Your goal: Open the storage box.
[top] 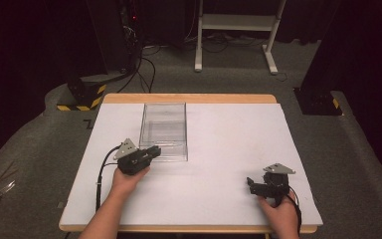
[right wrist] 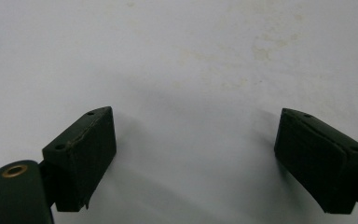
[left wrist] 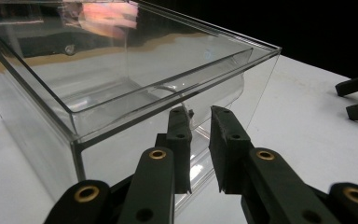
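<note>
Clear box [top: 163, 130] sits mid-table. Left gripper [left wrist: 200, 140], jaws nearly closed, straddles its near wall, apparently pinching it. Right gripper [right wrist: 193, 158] wide open, empty. Advice: grip squarely, avoid slipping.

A clear plastic box [top: 163, 130], rectangular, open-topped and empty, stands upright on the white table [top: 229, 149], left of centre.

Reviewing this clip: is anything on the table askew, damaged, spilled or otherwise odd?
Nothing serious. The clear plastic box stands upright and square on the white tabletop, empty and uncracked. The left gripper has its jaws nearly shut at the box's near wall. Faint yellowish stains mark the tabletop ahead of the open right gripper.
</note>
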Tool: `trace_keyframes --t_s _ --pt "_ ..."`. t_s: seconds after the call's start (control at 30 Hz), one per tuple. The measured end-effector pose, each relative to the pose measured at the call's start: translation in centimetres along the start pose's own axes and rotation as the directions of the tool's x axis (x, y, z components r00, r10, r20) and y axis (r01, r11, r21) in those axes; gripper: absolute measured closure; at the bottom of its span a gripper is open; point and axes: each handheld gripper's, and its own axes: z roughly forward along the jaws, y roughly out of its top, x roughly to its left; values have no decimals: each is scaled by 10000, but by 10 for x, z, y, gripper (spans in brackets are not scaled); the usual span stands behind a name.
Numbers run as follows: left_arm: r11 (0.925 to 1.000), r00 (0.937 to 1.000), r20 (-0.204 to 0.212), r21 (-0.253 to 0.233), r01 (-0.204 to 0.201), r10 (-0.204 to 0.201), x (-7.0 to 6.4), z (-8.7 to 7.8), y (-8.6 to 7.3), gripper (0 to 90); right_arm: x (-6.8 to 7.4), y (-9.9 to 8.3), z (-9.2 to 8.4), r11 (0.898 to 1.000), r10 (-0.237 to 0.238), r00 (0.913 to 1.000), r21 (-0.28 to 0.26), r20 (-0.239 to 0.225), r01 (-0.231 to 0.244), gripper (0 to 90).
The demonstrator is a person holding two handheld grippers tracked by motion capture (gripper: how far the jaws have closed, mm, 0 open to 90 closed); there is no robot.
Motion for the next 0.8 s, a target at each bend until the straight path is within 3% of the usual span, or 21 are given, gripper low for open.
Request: trace_keyframes --t_s 0.8 --pt "9997 9989 464 -228 51 -40 -11 -17 -11 813 0 0 0 10000 -20 10000 -6 2 20 128"
